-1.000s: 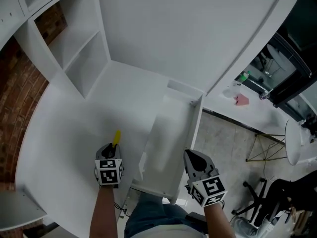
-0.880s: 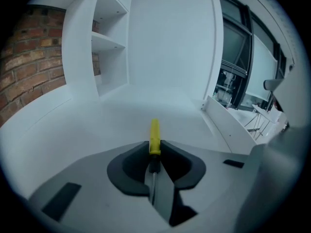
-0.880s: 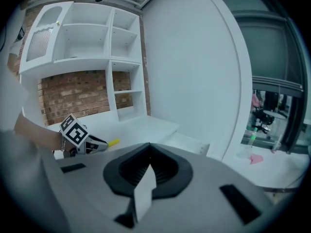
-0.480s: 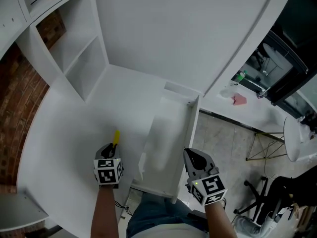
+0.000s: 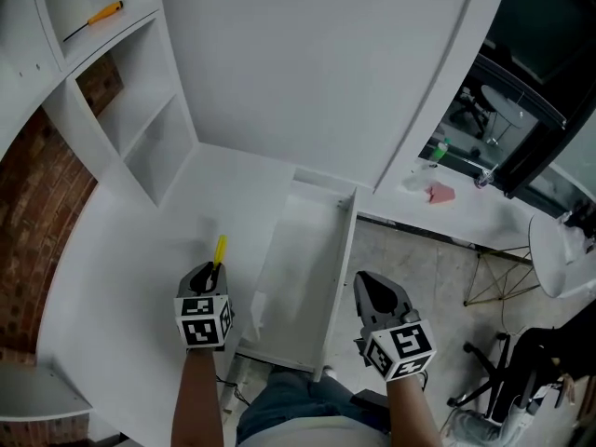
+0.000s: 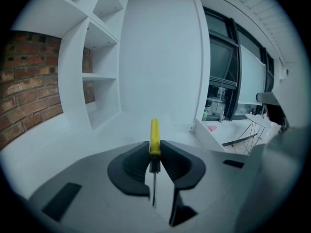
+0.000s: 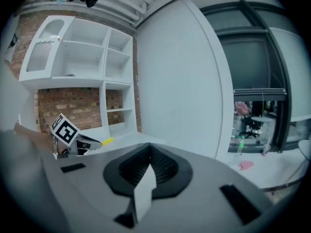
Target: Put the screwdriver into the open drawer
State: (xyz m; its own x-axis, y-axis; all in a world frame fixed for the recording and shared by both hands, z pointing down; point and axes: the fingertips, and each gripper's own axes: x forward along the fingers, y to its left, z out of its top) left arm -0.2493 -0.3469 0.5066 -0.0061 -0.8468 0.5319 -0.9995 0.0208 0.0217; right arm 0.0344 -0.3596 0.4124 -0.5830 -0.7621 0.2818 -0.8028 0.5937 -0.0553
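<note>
A screwdriver point(image 5: 220, 248) with a yellow handle and thin metal shaft is clamped in my left gripper point(image 5: 210, 270), which hovers over the white desk just left of the open drawer point(image 5: 341, 266). In the left gripper view the pads press on the screwdriver point(image 6: 154, 139) near the handle's base, handle pointing forward, and the left gripper point(image 6: 154, 153) is shut on it. My right gripper point(image 5: 373, 289) hangs at the drawer's right front corner. The right gripper point(image 7: 148, 152) is shut with nothing in it. The drawer's inside looks white and bare.
A white shelf unit point(image 5: 140, 128) stands at the back left against a brick wall point(image 5: 37, 184). A second screwdriver point(image 5: 94, 20) lies on an upper shelf. Right of the drawer is floor, a white side table point(image 5: 466, 203) with a pink item, and chairs.
Both grippers have risen a little, the left one carrying the screwdriver with it. The head view has tilted up, so more of the upper shelf shows.
</note>
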